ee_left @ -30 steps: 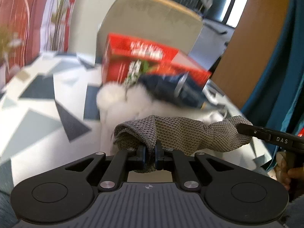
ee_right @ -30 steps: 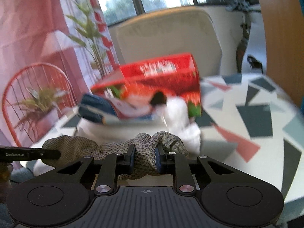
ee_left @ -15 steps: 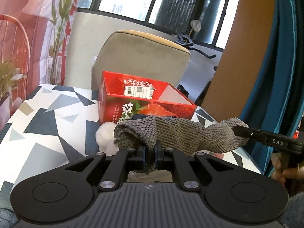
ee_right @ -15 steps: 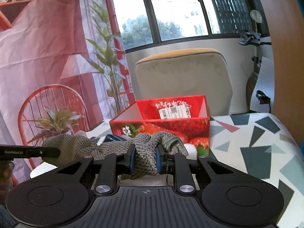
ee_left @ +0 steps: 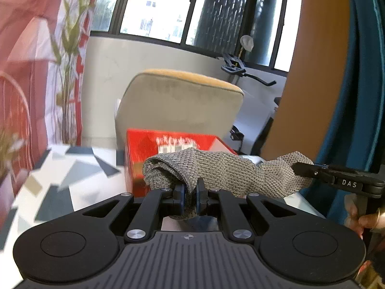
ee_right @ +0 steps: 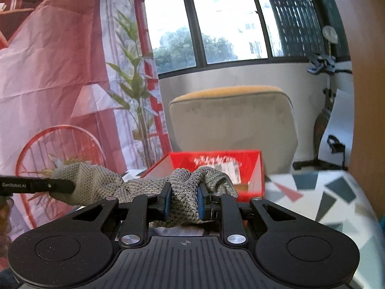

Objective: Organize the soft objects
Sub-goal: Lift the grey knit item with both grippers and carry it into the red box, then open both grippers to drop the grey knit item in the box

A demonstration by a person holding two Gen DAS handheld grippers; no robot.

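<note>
We have raised the grey knitted cloth clear of the desk; both the left tongs and right tongs pinch it, stretched mid-frame before the red box (likely its destination), which now sits lower in frame.

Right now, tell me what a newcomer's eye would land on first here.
A grey knitted cloth stretched between the two grippers, the left gripper pinching one end and the right gripper the other. Behind it, a bright red box stands on the patterned table, before a beige chair.
</note>
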